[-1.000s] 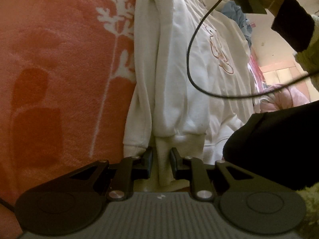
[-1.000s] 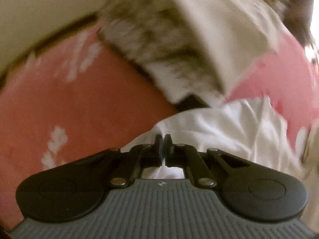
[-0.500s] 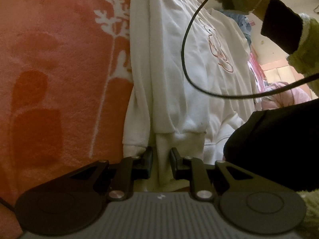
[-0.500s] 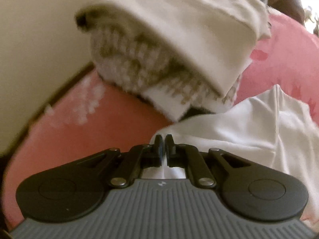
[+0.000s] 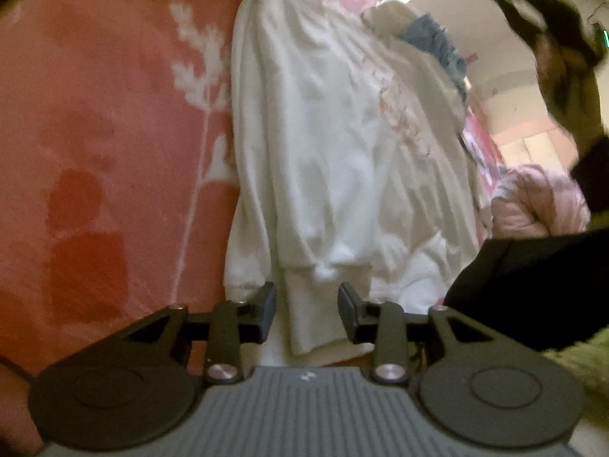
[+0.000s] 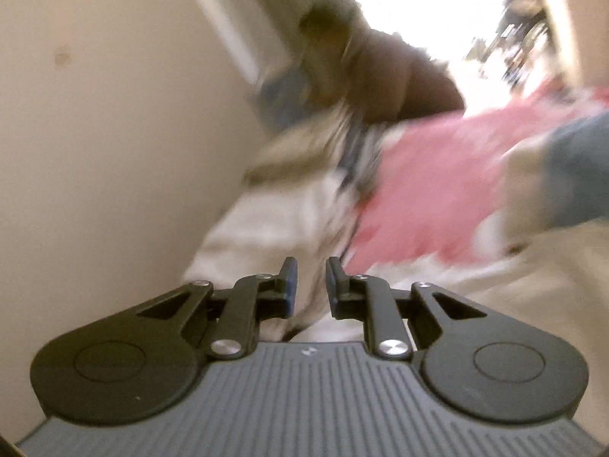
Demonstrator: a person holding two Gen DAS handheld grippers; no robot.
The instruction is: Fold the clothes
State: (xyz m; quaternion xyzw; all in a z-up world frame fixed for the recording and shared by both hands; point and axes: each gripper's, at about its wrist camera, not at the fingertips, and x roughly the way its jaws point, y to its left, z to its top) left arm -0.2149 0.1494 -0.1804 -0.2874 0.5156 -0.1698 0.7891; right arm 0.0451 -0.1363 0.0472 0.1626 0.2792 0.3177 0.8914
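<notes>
A white sweatshirt (image 5: pixel 335 144) with a pink chest print lies lengthwise on an orange-red blanket (image 5: pixel 95 122) with a white plant pattern. Its sleeve is folded along the body, and the ribbed cuff (image 5: pixel 310 316) hangs between the fingers of my left gripper (image 5: pixel 306 306). Those jaws are opening and the pads stand off the cuff on both sides. In the badly blurred right wrist view my right gripper (image 6: pixel 308 285) is also opening, with nothing gripped. White cloth (image 6: pixel 262 228) lies beyond its tips.
A pile of clothes (image 6: pixel 342 141), white, checked and brown, lies blurred on the pink blanket (image 6: pixel 437 175) beside a cream wall (image 6: pixel 95 114). Blue denim (image 5: pixel 434 38) and a pink padded jacket (image 5: pixel 533 202) lie past the sweatshirt. A person's dark sleeve (image 5: pixel 533 282) fills the lower right.
My left jaws have spread off the cuff they pinched, and the gripper rose a little. My right gripper parted, let the white cloth go and swung fast, rolling, toward the wall.
</notes>
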